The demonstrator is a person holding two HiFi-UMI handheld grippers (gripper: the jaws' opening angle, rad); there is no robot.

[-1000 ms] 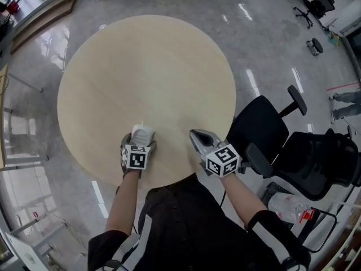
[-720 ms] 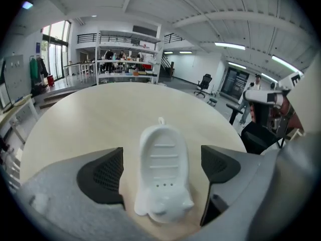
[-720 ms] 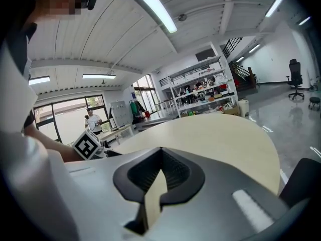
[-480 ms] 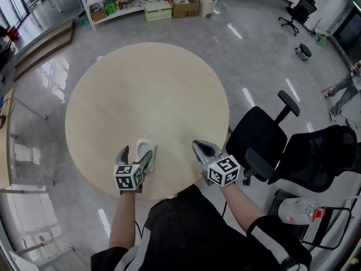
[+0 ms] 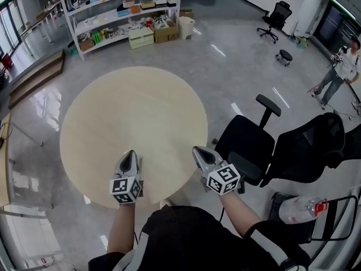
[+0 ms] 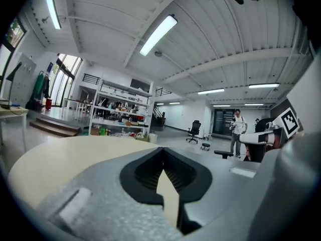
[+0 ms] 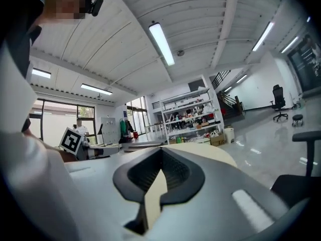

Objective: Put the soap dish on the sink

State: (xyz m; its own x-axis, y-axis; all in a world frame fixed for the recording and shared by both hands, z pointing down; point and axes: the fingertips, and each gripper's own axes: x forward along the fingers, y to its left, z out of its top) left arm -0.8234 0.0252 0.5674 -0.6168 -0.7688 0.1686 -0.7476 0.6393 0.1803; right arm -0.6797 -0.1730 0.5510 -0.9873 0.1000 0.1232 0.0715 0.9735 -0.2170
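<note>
Bottle (image 5: 296, 209) well right of closed right claw (image 5: 198, 151), head view only

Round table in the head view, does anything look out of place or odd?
Nothing spilled, askew or damaged. The left claw and right claw hang shut and empty at the near edge of the round table. One oddity: no soap dish or sink shows in any view.

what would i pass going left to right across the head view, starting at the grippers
left gripper → right gripper → black office chair → person standing at the far right
</note>
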